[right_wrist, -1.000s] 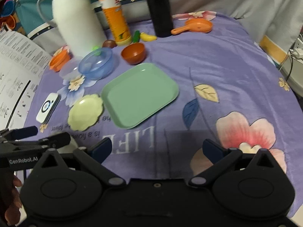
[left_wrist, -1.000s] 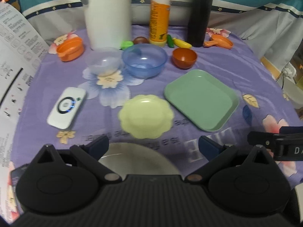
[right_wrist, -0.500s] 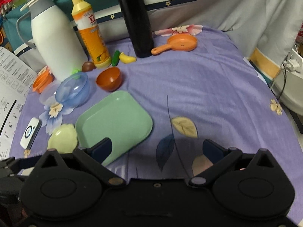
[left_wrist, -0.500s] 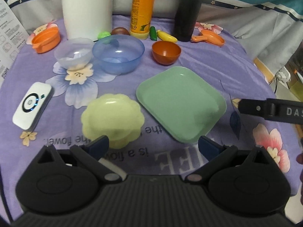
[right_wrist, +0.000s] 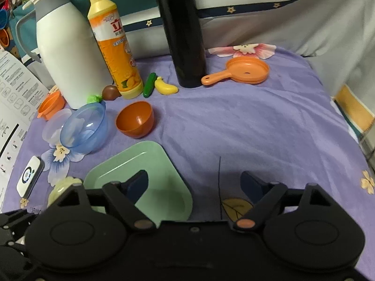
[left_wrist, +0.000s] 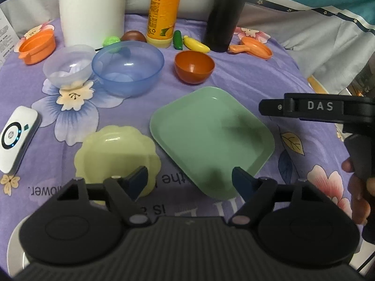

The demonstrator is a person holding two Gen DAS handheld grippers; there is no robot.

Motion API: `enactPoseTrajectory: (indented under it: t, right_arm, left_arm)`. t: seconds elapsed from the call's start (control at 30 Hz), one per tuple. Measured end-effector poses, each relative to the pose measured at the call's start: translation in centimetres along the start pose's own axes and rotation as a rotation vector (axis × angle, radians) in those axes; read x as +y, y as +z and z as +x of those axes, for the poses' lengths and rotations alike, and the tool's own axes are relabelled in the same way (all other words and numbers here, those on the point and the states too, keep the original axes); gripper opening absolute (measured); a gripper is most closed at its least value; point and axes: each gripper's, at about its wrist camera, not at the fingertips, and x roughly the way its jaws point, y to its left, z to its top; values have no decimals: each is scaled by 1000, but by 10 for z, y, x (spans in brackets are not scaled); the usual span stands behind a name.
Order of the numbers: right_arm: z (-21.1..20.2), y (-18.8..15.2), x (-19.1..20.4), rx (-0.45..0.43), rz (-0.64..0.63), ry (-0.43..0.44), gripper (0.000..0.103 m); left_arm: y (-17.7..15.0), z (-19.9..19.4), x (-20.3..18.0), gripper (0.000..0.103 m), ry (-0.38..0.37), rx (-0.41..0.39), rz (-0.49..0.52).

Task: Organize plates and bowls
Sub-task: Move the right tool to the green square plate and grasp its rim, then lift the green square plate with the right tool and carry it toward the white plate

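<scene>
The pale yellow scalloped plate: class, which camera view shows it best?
The left wrist view: the pale yellow scalloped plate lies nearly whole beside the green tray. The right wrist view shows only a sliver behind the tool's body.

White capitals "DAS" stand on the black side of the right gripper, at the right edge of the left wrist view. On the purple cloth, near the left gripper, dark letters seen upside down read "the", "is a" and "flower." The orange bottle at the far side carries a large red Chinese character on its white band; its smaller print is too blurred to read.
</scene>
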Motion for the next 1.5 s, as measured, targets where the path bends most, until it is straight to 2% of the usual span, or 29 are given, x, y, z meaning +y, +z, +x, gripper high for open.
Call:
enactPoseTrajectory:
  t: [0.13,0.33,0.5,0.63,0.73,0.9,1.1,1.2,1.37,1.5]
  right_arm:
    - [14,4,0,13,-23,16,83]
    - [33,6,2,38,-41,51,70]
    - [47,5,3,69,-50,80,39]
    - [49,2,5,74,-68,97,29]
    - [49,1,6,72,-81,103,16]
    - [42,-3,5,84,-97,82,11]
    - [28,-9,-11,93,-42,64,9]
    - [23,-12,-19,96,-18,66,9]
    - [19,-13,-31,95,33,71,9]
    - [20,-14,-32,88,44,75,10]
  left_arm:
    - [4,5,2,78,-1,2,-11]
    - [8,10,1,75,-8,0,0]
    - [10,13,2,75,-12,-3,1]
    - [12,15,1,75,-10,-2,3]
    - [15,17,-1,75,-6,1,9]
    - [17,20,-7,75,-7,4,25]
    - [20,25,-16,73,-7,8,53]
    - [26,29,-18,65,-9,10,66]
    - [34,41,-23,40,-37,35,86]
    - [35,44,-22,36,-23,35,98]
